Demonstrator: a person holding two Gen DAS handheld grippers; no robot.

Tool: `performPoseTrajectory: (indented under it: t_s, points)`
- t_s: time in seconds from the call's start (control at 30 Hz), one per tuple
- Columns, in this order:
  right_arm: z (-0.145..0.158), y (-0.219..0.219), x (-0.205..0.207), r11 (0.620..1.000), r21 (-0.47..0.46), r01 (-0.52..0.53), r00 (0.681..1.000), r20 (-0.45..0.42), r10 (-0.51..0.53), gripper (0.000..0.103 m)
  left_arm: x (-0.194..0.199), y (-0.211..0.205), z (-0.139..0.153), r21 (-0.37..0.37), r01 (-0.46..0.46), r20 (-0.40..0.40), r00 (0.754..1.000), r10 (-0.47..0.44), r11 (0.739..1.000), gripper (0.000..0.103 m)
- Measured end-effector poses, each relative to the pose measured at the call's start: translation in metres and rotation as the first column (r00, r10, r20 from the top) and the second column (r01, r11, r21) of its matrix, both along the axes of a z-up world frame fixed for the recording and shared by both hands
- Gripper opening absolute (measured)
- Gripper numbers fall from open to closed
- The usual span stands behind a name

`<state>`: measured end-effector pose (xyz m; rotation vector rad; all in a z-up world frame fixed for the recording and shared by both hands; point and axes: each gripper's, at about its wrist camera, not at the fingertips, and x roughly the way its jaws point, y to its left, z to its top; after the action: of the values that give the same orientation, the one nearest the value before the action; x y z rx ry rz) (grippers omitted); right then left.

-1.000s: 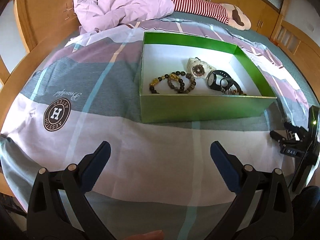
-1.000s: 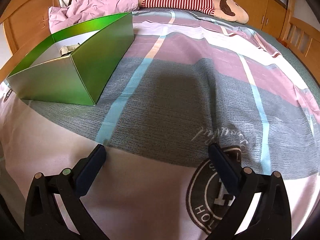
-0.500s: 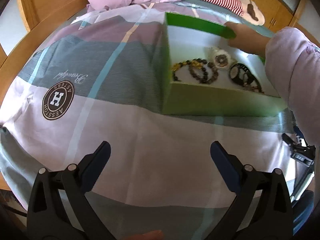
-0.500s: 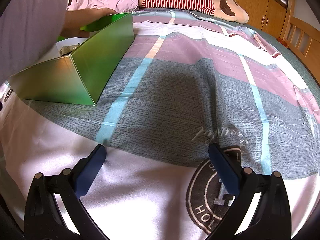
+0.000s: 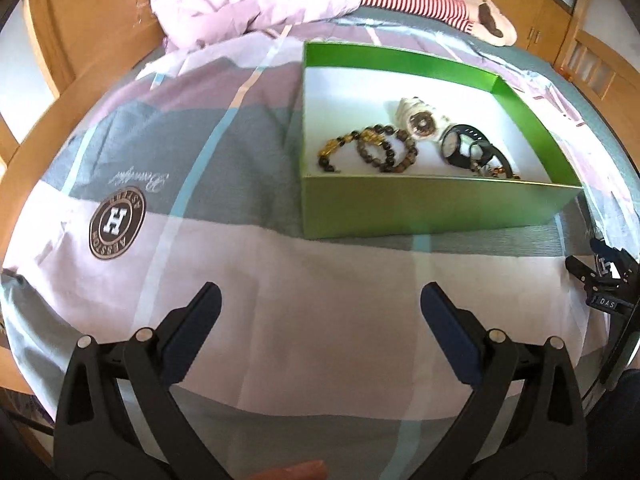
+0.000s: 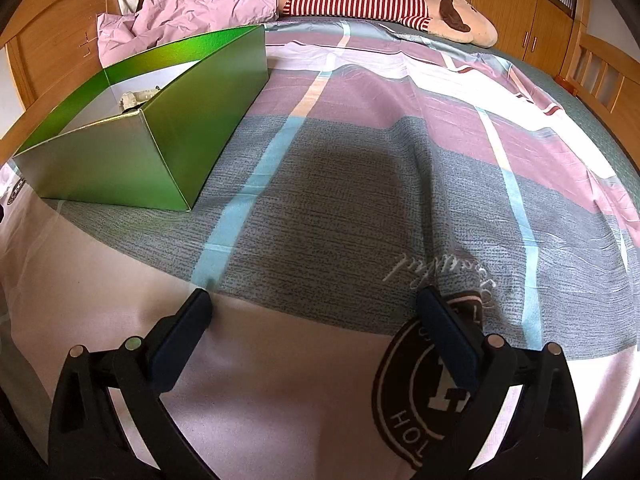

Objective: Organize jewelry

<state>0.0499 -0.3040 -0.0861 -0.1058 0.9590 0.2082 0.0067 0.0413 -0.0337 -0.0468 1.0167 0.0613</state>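
Observation:
A green box (image 5: 432,208) with a white floor stands on the bed. Inside lie two bead bracelets (image 5: 376,148), a white watch (image 5: 418,120) and a black watch (image 5: 464,146). My left gripper (image 5: 320,312) is open and empty, low over the bedsheet in front of the box. In the right wrist view the same box (image 6: 132,168) stands at the far left, with the white watch (image 6: 138,98) just showing over its wall. My right gripper (image 6: 316,316) is open and empty over the sheet, to the right of the box.
A pink crumpled garment (image 5: 240,4) and a striped plush toy (image 5: 424,0) lie at the head of the bed. Wooden bed frame and cupboards (image 6: 528,8) surround it. The other gripper's black body (image 5: 608,284) shows at the right edge.
A person's arm that reached into the box half a second ago has gone. The left view has swung back so the box sits a little further right than one second ago. The right gripper has not moved.

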Motion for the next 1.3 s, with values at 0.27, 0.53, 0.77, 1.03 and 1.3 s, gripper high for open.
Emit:
performPoseTrajectory:
  t_s: [0.27, 0.53, 0.77, 1.03, 1.3]
  points:
    - [0.0, 0.0, 0.001, 1.0, 0.002, -0.001, 1.0, -0.006, 0.001, 0.1, 0.0, -0.028, 0.0, 0.044, 0.037, 0.043, 0.998, -0.038, 0.998, 0.099]
    - [0.043, 0.03, -0.011, 0.977, -0.192, 0.096, 0.993, 0.092, -0.079, 0.1, -0.001, -0.052, 0.01, 0.105, 0.052, 0.077, 0.995, -0.06, 0.993, 0.099]
    - [0.145, 0.098, -0.026, 0.958, -0.184, 0.221, 0.939, 0.307, -0.157, 0.1, 0.03, -0.075, 0.06, 0.152, 0.087, 0.158, 0.981, -0.111, 0.985, 0.099]
    - [0.137, 0.119, -0.015, 0.979, -0.081, 0.189, 0.955, 0.248, -0.164, 0.1, 0.041, -0.073, 0.081, 0.185, 0.025, 0.23, 0.971, -0.068, 0.982, 0.099]
    - [0.139, 0.131, -0.017, 0.978, -0.1, 0.182, 0.951, 0.27, -0.15, 0.1, 0.036, -0.06, 0.077, 0.146, 0.003, 0.218, 0.975, -0.035, 0.989, 0.099]
